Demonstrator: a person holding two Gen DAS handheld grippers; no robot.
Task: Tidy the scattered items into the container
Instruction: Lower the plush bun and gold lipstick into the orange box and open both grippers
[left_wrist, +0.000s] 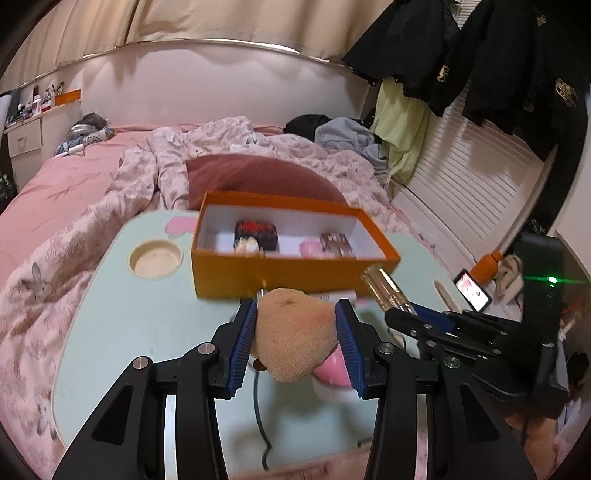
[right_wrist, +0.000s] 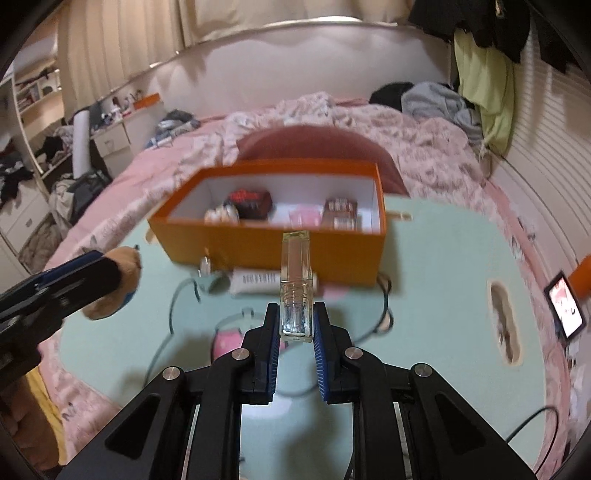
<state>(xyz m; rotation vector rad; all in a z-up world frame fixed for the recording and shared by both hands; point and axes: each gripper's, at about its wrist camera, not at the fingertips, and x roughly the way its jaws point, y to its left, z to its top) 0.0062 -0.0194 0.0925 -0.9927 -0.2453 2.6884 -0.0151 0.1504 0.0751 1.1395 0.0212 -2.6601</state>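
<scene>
The left gripper (left_wrist: 295, 328) is clamped on a tan plush toy (left_wrist: 293, 332), its ribbed blue pads pressing into the soft pile, a pink patch showing at the toy's lower edge; the right gripper (right_wrist: 295, 325) is closed on a clear, square-sided glass bottle (right_wrist: 295, 280), held by its ribbed neck end and pointing toward the box; both are raised above the pale green table (left_wrist: 147, 314). Just ahead sits the orange cardboard box (right_wrist: 273, 247) with a white lining, holding a dark red-printed packet (right_wrist: 249, 201), a brown one and something pink; any print there is too blurred to read. Against the box's near wall lies a white tube (right_wrist: 255, 280) with grey lettering that cannot be made out; only the right wrist view shows it fully, along with a thin cable (right_wrist: 173, 306); the left view alone shows the round cup recess (left_wrist: 155, 257) in the table.
</scene>
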